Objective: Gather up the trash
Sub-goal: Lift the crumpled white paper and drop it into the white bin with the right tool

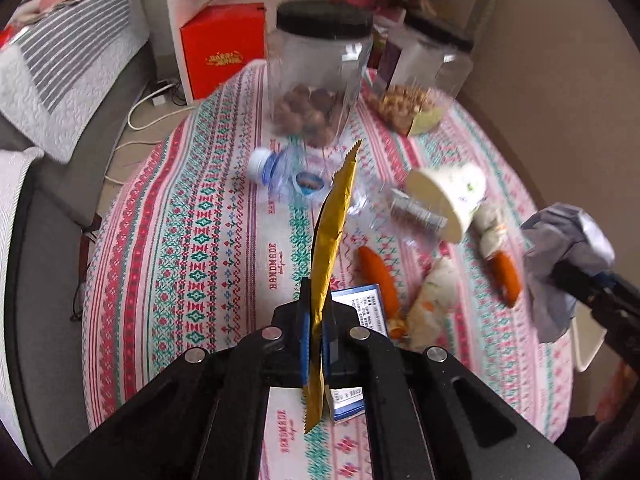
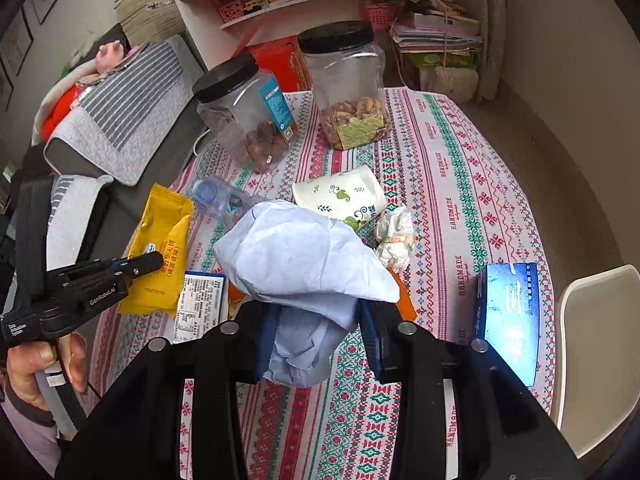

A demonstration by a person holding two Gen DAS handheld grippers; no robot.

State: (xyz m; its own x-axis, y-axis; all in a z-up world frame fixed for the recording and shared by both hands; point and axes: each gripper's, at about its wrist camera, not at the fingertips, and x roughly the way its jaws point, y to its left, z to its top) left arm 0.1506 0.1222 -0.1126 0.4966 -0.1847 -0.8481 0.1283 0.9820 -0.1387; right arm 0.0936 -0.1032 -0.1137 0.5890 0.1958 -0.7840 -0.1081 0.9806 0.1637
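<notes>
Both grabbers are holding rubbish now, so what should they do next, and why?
Probably lift both away to a bin; none shows here. The left gripper pinches the yellow wrapper and the right gripper grips the blue crumpled paper, so neither can pick up the paper cup.

The left claw (image 1: 316,320) is matte black plastic with blue pads on the inner faces of its two fingers, and round silver screw heads stud the angled arms behind them. The right claw (image 2: 320,320) is built the same way — black frame, blue pads, silver screws. Seen from the right wrist, the left tool carries small white lettering on its black body and a pale grey handle, gripped by a hand (image 2: 40,372); a pink sleeve shows below.
</notes>
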